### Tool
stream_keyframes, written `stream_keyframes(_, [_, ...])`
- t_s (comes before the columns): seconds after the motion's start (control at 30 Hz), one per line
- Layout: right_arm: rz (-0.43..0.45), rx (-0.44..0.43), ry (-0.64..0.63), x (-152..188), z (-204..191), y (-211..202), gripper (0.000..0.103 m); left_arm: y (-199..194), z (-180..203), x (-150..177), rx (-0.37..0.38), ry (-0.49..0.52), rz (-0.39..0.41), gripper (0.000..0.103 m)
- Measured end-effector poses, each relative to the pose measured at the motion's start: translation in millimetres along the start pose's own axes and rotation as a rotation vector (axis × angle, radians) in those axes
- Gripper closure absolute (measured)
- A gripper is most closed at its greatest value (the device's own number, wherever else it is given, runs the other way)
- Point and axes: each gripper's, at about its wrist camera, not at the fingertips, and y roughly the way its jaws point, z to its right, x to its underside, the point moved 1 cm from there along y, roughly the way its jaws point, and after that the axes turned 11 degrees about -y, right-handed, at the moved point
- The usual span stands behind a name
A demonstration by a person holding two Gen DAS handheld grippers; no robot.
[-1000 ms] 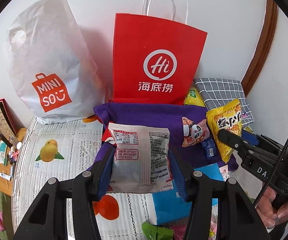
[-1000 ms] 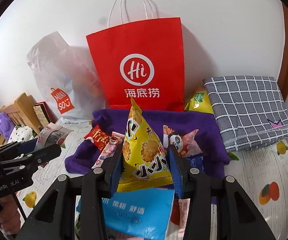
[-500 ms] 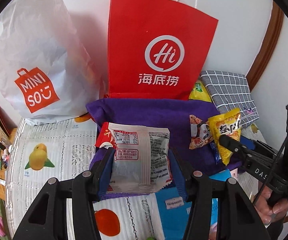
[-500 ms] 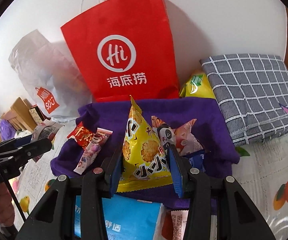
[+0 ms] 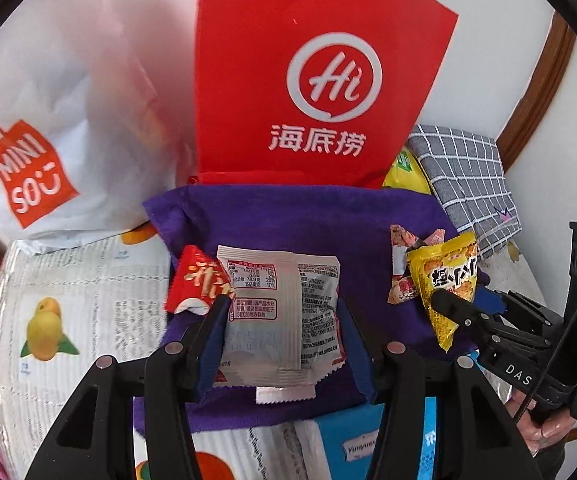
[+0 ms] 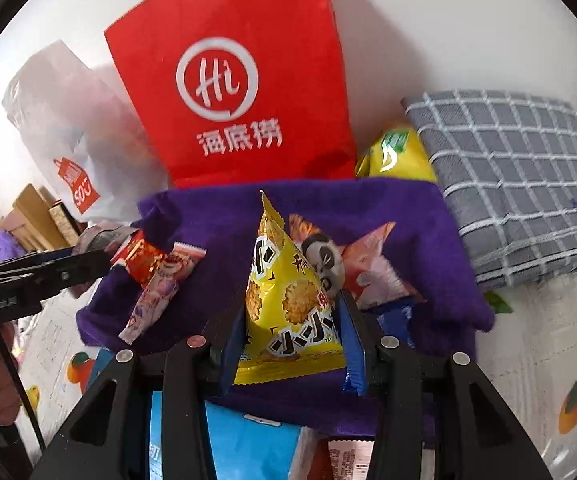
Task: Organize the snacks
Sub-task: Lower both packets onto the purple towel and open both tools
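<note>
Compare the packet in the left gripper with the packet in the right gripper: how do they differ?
The silver packet is flat and rectangular; the yellow packet is a puffed pyramid. The silver one shows printed label text, the yellow one cracker pictures. Both are clamped between blue pads, by the left gripper and the right gripper, over the purple cloth.

A red paper bag point(image 5: 324, 80) with a white "Hi" logo is standing upright against the white wall point(image 6: 468, 20) at upper centre of the frame. A white plastic MINISO bag point(image 5: 48, 120) is leaning just beside it at upper left. A grey checked cushion point(image 6: 520, 176) is lying at the right. A fruit-printed cover point(image 5: 68, 300) is spreading across the lower left. A brown wooden trim point(image 5: 544, 88) is running along the upper right.
</note>
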Motion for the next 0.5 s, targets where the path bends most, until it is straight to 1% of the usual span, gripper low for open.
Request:
stream_keyframes(0.1, [-0.006, 0.029, 0.012, 0.5, 4.2, 3.0, 0.06, 14.6, 2.3, -1.6, 0.0, -0.006, -0.029, 0.051])
stream_keyframes(0.27, [-0.01, 0.002, 0.062, 2.9, 12.9, 7.1, 0.06, 31.7, 11.7, -1.4, -0.003, 0.015, -0.054, 0.051])
stream_keyframes(0.5, [-0.026, 0.005, 0.064, 4.5, 13.4, 11.4, 0.059, 53.6, 17.9, 0.1, -0.019, 0.025, -0.082, 0.051])
